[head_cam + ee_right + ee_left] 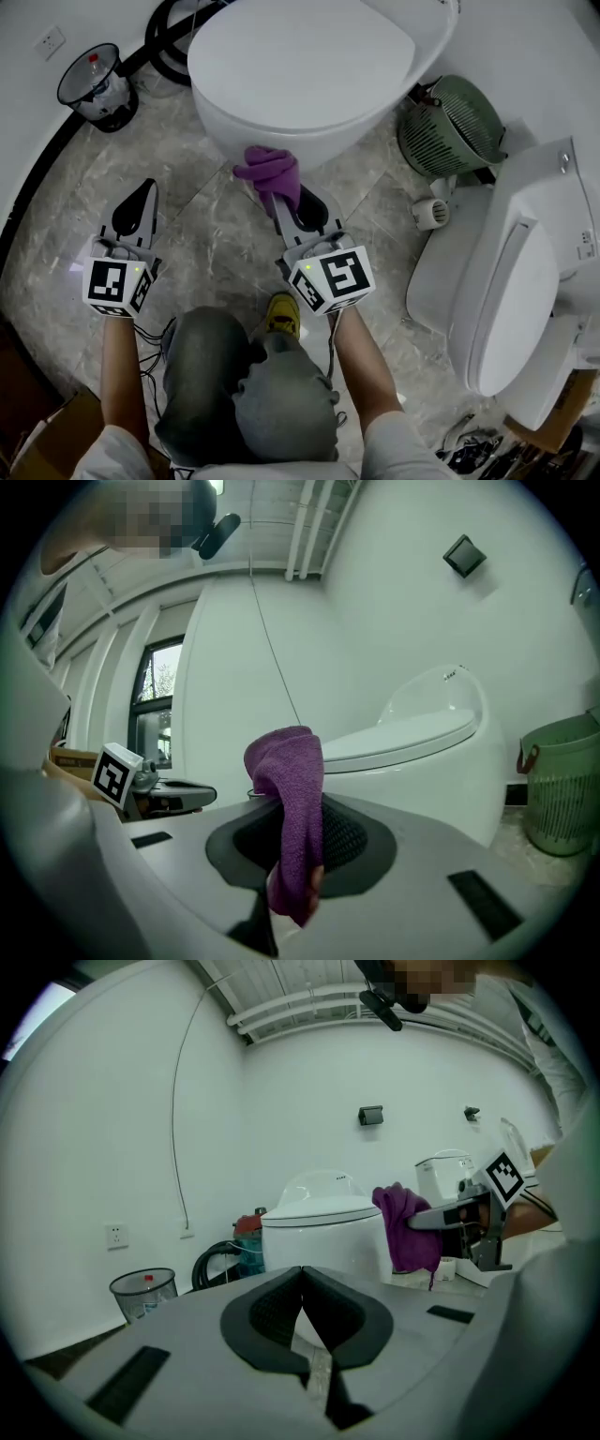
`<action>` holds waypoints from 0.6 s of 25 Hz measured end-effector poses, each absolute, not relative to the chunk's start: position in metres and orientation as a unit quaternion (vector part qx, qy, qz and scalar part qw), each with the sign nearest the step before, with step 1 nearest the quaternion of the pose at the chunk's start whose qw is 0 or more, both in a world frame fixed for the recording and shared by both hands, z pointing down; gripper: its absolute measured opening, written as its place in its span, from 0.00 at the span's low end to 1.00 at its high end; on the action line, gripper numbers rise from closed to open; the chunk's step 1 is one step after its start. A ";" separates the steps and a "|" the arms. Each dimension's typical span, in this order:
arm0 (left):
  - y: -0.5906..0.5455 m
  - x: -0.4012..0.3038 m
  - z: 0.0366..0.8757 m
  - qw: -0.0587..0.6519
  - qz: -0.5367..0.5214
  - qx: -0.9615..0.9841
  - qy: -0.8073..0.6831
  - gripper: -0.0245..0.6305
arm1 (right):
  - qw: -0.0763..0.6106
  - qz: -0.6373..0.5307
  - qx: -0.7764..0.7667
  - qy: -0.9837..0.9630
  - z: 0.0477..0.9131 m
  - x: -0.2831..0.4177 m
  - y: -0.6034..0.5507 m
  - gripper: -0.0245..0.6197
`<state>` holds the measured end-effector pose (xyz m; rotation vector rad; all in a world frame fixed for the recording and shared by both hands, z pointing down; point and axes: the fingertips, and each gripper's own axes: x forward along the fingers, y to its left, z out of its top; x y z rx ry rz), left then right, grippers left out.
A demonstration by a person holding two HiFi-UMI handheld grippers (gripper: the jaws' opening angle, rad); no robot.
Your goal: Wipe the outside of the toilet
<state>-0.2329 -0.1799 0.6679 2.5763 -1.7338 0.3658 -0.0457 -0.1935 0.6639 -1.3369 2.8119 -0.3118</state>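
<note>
A white toilet (300, 75) with its lid down stands ahead on the marble floor, also in the left gripper view as the toilet (323, 1237) and in the right gripper view as the toilet (422, 752). My right gripper (279, 197) is shut on a purple cloth (270, 172), which it holds close to the front of the bowl; whether the cloth (291, 808) touches the bowl I cannot tell. My left gripper (142, 195) hangs to the left over the floor, jaws together and nothing between them, as the left gripper (302, 1283) confirms.
A second white toilet (516, 281) lies at the right. A green basket (450, 127) sits beside the main bowl. At the far left stands a wire waste bin (94, 84), with a black hose (169, 42) behind the toilet. The person's knees (253, 375) are below.
</note>
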 end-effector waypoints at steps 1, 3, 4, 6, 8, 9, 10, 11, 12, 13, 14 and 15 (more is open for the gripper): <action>-0.178 -0.235 0.671 0.007 0.119 0.823 -0.555 0.06 | 0.008 -0.100 -0.422 0.901 0.666 -0.052 -0.196 0.16; -0.174 -0.238 0.678 0.009 0.122 0.822 -0.556 0.06 | 0.007 -0.098 -0.416 0.904 0.671 -0.063 -0.201 0.16; -0.172 -0.240 0.681 0.010 0.125 0.821 -0.556 0.06 | 0.005 -0.097 -0.416 0.904 0.674 -0.066 -0.203 0.16; -0.170 -0.243 0.686 0.011 0.129 0.820 -0.557 0.06 | 0.005 -0.098 -0.416 0.904 0.678 -0.071 -0.208 0.16; -0.168 -0.244 0.688 0.011 0.132 0.820 -0.557 0.06 | 0.006 -0.097 -0.419 0.903 0.680 -0.071 -0.215 0.16; -0.167 -0.243 0.689 0.011 0.133 0.820 -0.556 0.06 | 0.006 -0.098 -0.423 0.901 0.680 -0.069 -0.218 0.16; -0.167 -0.241 0.689 0.010 0.134 0.821 -0.555 0.06 | 0.008 -0.100 -0.428 0.898 0.680 -0.065 -0.222 0.16; -0.167 -0.240 0.689 0.009 0.136 0.822 -0.553 0.06 | 0.011 -0.104 -0.434 0.895 0.679 -0.061 -0.226 0.16; -0.167 -0.238 0.689 0.008 0.137 0.823 -0.551 0.06 | 0.015 -0.110 -0.441 0.890 0.679 -0.055 -0.229 0.16; -0.168 -0.237 0.689 0.008 0.137 0.824 -0.550 0.06 | 0.018 -0.115 -0.448 0.886 0.678 -0.049 -0.232 0.16; -0.169 -0.236 0.688 0.008 0.137 0.824 -0.549 0.06 | 0.021 -0.119 -0.455 0.882 0.678 -0.043 -0.235 0.16; -0.170 -0.234 0.688 0.007 0.138 0.825 -0.548 0.06 | 0.023 -0.121 -0.462 0.878 0.678 -0.037 -0.238 0.16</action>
